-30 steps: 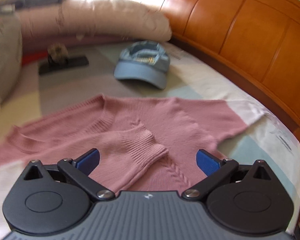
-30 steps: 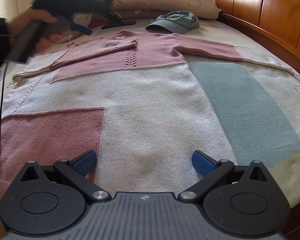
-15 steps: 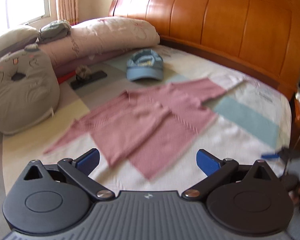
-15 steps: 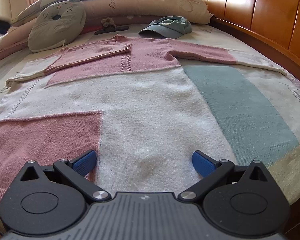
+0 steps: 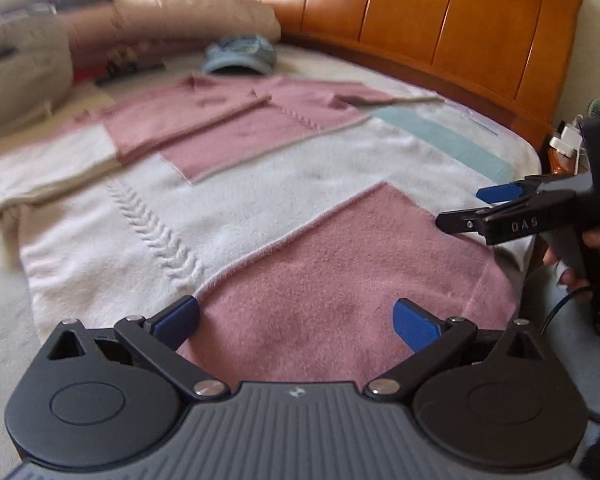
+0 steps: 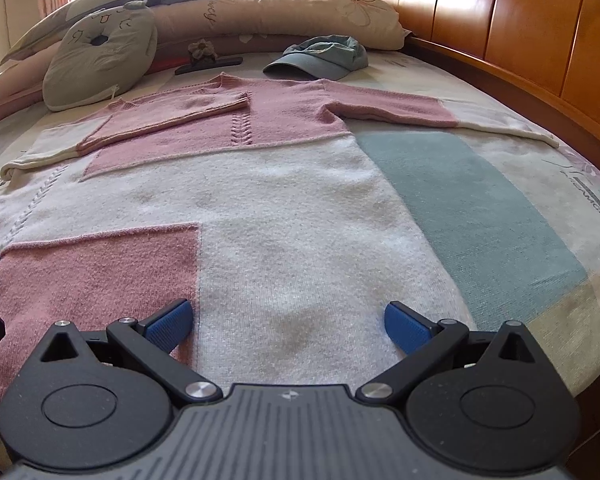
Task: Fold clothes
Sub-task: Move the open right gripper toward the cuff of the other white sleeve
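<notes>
A big bed [image 6: 580, 208] filled the room, with a shiny wooden headboard [image 6: 520, 28] along its right side and a window far away at the back. Soft pillows [image 6: 300, 12] were piled at the far end, and a grey cushion [image 6: 96, 60] with a hole in it leaned against them on the left. A blue cap [image 6: 324, 58] sat near the pillows, just past the sweater's neck.

The sweater [image 6: 284, 208] lay flat on the bed. It was pink at the top, white in the middle, and had a pink patch on the near left. Its left sleeve [image 6: 148, 120] was folded in over the chest. Its right sleeve [image 6: 440, 114] lay stretched out straight toward the headboard.

The left gripper [image 5: 296, 322] hung over the near pink patch at the bottom edge of the sweater. Its blue fingers [image 5: 178, 318] were spread wide apart and held nothing. The right gripper [image 6: 288, 322] hung over the white part at the bottom edge, a little way to the right. Its fingers were spread wide too, with nothing between them. A hand [image 5: 572, 256] gripped its handle, seen in the left wrist view.
</notes>
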Demonstrator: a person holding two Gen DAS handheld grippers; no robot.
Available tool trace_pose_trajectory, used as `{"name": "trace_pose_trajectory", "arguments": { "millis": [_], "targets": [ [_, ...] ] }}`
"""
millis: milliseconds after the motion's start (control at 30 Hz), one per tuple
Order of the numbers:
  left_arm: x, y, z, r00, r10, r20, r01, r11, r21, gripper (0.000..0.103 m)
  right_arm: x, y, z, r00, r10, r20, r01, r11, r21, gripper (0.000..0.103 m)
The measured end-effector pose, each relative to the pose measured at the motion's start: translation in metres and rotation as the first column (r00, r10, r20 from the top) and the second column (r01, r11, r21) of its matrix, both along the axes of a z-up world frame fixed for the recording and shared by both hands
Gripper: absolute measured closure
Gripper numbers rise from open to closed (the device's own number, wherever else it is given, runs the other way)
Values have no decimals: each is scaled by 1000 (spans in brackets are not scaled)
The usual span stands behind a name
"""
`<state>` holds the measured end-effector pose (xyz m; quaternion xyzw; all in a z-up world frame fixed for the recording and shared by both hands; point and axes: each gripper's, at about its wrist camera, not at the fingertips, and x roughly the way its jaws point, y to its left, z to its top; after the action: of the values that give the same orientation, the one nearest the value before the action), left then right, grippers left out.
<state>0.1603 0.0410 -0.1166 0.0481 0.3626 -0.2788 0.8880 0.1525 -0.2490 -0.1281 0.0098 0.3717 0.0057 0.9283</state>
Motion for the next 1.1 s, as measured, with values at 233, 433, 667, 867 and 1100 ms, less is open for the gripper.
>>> {"name": "trace_pose_trajectory", "arguments": {
  "millis": [233, 433, 667, 867, 1100],
  "targets": [
    [-25, -3, 14, 1000, 16, 8, -16, 999, -49, 1, -7, 1, -2, 999, -12, 33, 12, 1000, -7, 0],
    [-11, -14, 3, 997, 25, -72, -32, 994, -100, 1, -9, 1, -2, 999, 2, 42, -1, 1000, -16, 0],
    [-33, 3, 18, 996, 55, -66, -61, 993, -99, 1, -4, 4, 16, 998, 49, -27, -48, 998, 31, 0],
    [-36, 38, 29, 972, 232, -21, -232, 973, 2, 1, 28, 74, 43, 937, 347, 42, -349, 936, 46, 0],
    [-47, 64, 33, 946, 325, -15, -324, 944, 63, 1, 62, 151, 18, 839, 543, -9, -543, 839, 39, 0]
  ]
}}
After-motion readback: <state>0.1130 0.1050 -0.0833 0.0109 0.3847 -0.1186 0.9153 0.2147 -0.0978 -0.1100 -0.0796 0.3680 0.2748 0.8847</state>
